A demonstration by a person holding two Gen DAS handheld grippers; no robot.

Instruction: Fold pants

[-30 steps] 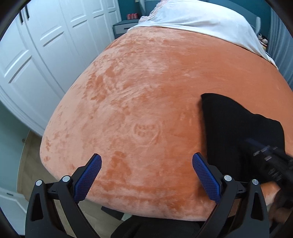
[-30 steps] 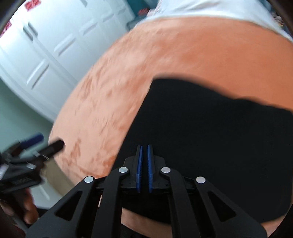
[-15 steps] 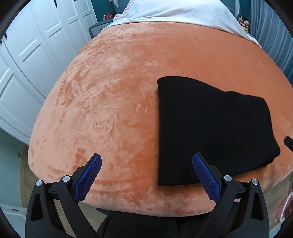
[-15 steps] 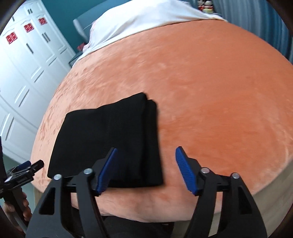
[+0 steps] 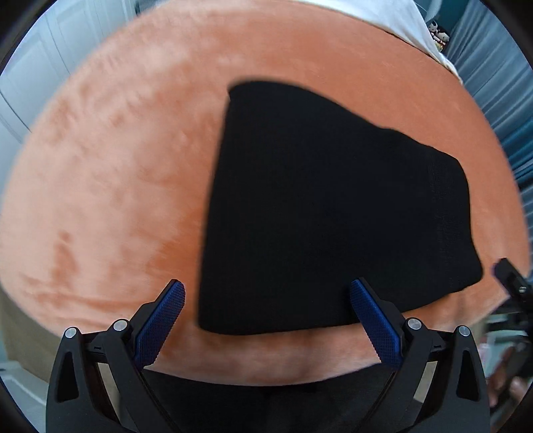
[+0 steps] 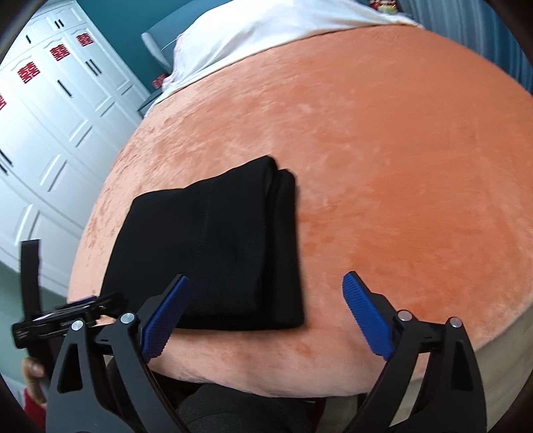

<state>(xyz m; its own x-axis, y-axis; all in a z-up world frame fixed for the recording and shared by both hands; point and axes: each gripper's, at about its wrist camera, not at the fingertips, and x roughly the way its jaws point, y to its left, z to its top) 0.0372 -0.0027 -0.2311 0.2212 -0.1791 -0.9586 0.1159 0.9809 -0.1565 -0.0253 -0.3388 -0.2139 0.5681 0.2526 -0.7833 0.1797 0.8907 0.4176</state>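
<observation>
The black pants lie folded into a flat stacked rectangle near the front edge of the orange bed cover. They also show in the right wrist view. My left gripper is open and empty, held above the front edge of the pants. My right gripper is open and empty, above the pants' near right corner. The left gripper shows at the left edge of the right wrist view.
White wardrobe doors stand to the left of the bed. A white sheet covers the far end of the bed. Grey-blue curtains hang at the right. The bed's front edge drops off just below the grippers.
My right gripper let go of the pants, opened and drew back to the right. My left gripper swung right, so the folded pants now sit between its fingers.
</observation>
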